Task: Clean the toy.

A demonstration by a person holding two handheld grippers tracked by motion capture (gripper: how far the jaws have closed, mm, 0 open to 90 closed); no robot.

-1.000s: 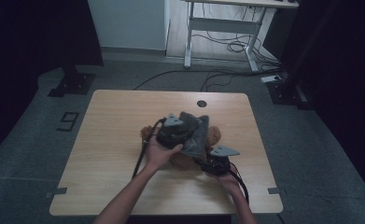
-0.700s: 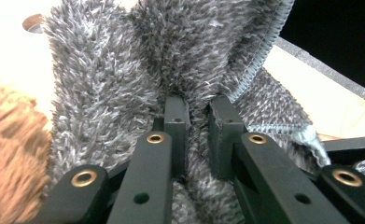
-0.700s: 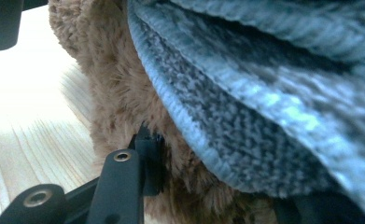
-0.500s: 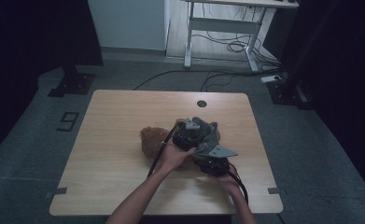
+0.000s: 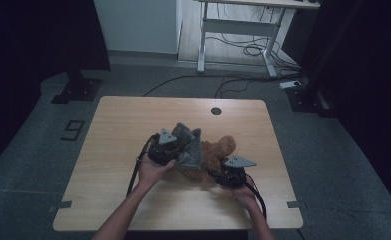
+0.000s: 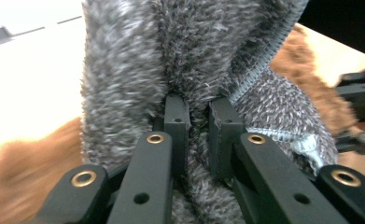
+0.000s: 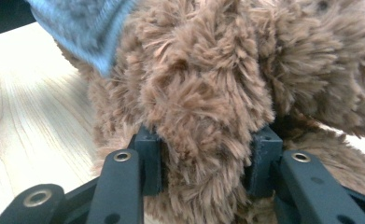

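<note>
Roughly at the middle of the wooden table (image 5: 113,150) lies a brown plush toy (image 5: 218,152), its fur shaggy and light brown, with a grey fuzzy garment (image 5: 189,145) bunched over its left part in the high view. The garment has a ribbed, stitched hem, which runs as a pale cord across the left gripper view, and brown plush shows on both sides of it there.

The left gripper (image 6: 198,122) has its jaws closed tight on a fold of the grey garment; the fabric is pinched into a narrow crease between the two black pads and rises above them. In the high view this gripper (image 5: 175,150) sits at the toy's left, held in the person's left hand (image 5: 153,170), with its cable trailing down beside the forearm.

The right gripper (image 7: 208,158) clamps a thick tuft of the brown plush toy, probably a limb, though the close view makes that hard to tell; the pads press into the fur from both sides and stand fairly wide apart. A grey-blue edge of the garment hangs at the upper left of that view. In the high view the right gripper (image 5: 218,175) lies at the toy's lower right, with the right hand (image 5: 245,192) behind it near the table's front edge.
</note>
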